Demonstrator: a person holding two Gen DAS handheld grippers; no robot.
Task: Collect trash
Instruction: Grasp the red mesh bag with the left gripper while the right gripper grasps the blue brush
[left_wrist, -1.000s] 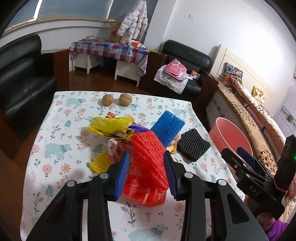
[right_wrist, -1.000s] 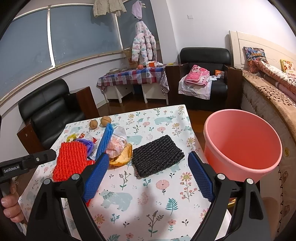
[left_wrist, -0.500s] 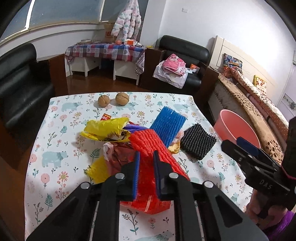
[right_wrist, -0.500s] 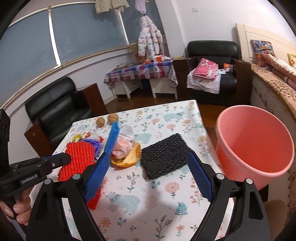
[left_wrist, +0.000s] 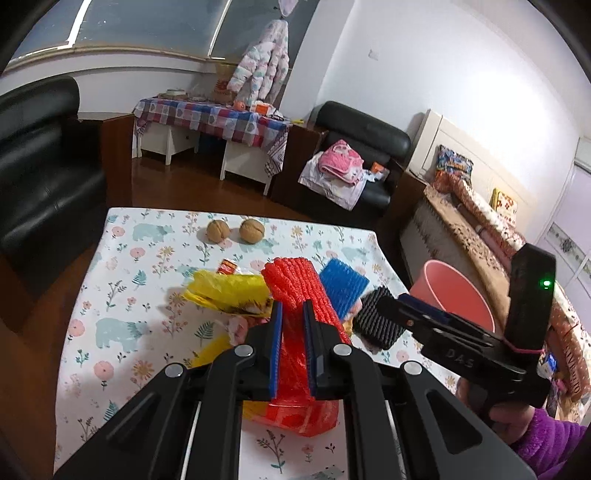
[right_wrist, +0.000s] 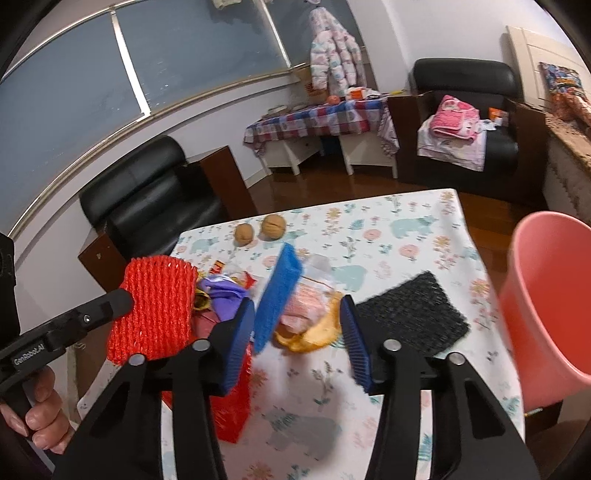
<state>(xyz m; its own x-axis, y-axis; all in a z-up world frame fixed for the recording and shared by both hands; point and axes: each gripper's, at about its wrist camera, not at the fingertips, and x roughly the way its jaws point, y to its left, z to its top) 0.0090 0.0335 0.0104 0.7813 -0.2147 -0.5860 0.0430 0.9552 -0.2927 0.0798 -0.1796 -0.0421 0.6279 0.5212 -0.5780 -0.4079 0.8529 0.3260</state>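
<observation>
- Blue-padded left gripper (left_wrist: 292, 332) is clamping the red net (left_wrist: 295, 284), its jaws having just closed on it; a second ago they stood wide around it, so pickup looks secured.
- Right gripper (right_wrist: 297, 336) is half open, jaws just narrowing around the peel (right_wrist: 314, 332) beside the blue net (right_wrist: 277, 295), not yet pinching.
- Red net is looking ribbed and soft, lifting off the table (left_wrist: 122, 332).
- Pink bucket (right_wrist: 546, 295) is waiting at the table's right edge.
</observation>
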